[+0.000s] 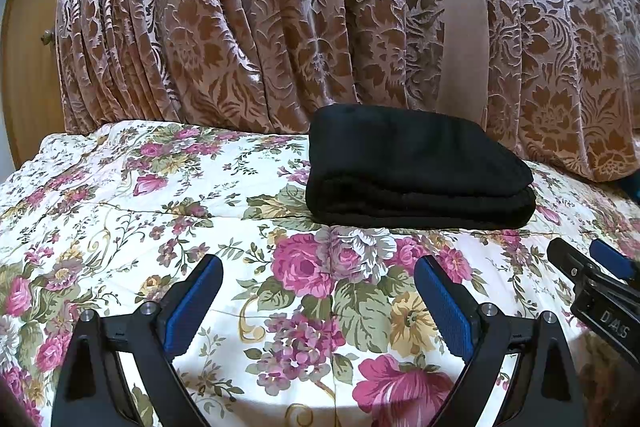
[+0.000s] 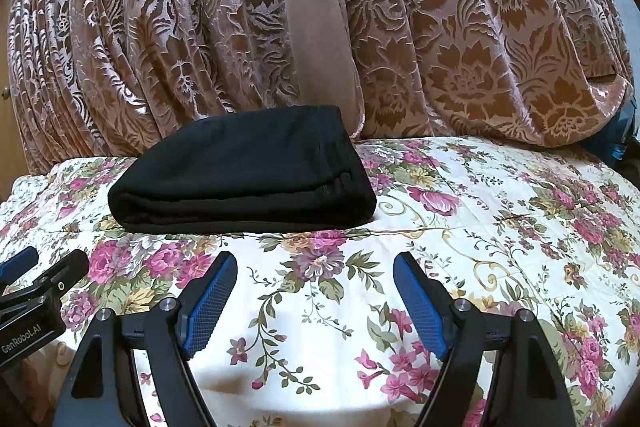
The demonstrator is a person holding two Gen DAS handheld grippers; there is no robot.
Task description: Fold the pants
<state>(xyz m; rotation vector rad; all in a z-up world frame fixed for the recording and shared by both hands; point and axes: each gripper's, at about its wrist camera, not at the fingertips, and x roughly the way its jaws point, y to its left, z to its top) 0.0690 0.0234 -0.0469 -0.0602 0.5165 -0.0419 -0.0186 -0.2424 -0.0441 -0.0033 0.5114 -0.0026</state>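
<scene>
The black pants (image 1: 416, 167) lie folded in a thick neat stack on the floral bedspread (image 1: 160, 187), near the curtain. They also show in the right wrist view (image 2: 244, 175), left of centre. My left gripper (image 1: 320, 271) is open and empty, hovering over the bedspread short of the pants. My right gripper (image 2: 314, 267) is open and empty, also short of the pants. The right gripper's tip shows at the right edge of the left wrist view (image 1: 592, 263); the left gripper's tip shows at the left edge of the right wrist view (image 2: 44, 267).
A brown and pink patterned curtain (image 1: 280, 19) hangs behind the bed, also in the right wrist view (image 2: 480, 27). A wooden door or cabinet with a knob (image 1: 47, 37) stands at the far left. A dark blue object (image 2: 620, 139) sits at the bed's far right.
</scene>
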